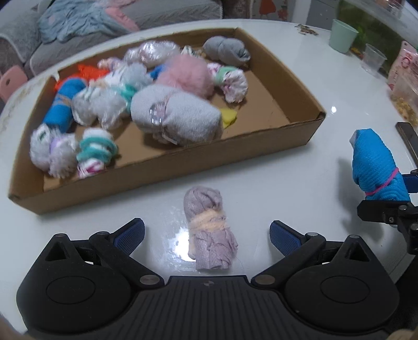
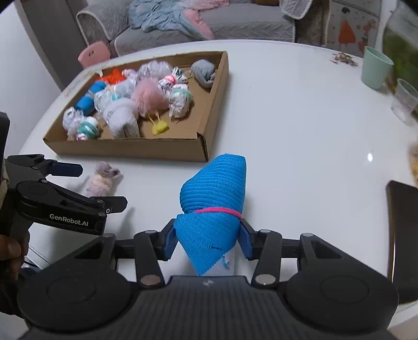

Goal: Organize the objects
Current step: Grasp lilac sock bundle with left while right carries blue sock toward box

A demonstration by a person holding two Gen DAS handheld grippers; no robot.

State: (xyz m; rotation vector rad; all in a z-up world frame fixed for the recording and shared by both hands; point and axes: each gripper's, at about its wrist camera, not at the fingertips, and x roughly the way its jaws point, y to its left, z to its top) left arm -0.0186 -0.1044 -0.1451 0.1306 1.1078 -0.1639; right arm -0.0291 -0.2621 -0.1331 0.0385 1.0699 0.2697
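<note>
A cardboard tray (image 1: 180, 159) (image 2: 146, 149) on the white table holds several rolled sock bundles, among them a large grey one (image 1: 177, 117) and a fluffy pink one (image 1: 185, 74). A lilac sock roll (image 1: 209, 230) (image 2: 103, 179) lies on the table in front of the tray, between my left gripper's open fingers. My left gripper (image 1: 207, 235) (image 2: 78, 183) is open around it without touching. My right gripper (image 2: 209, 235) is shut on a blue sock roll (image 2: 213, 209) (image 1: 376, 167) with a pink band, held above the table right of the tray.
A green cup (image 2: 376, 70) (image 1: 342, 36) and a clear plastic cup (image 2: 405, 102) (image 1: 372, 60) stand at the far right. A dark phone (image 2: 403, 209) lies at the right edge. A snack bag (image 1: 405, 86) sits far right. A sofa (image 2: 235, 23) stands behind the table.
</note>
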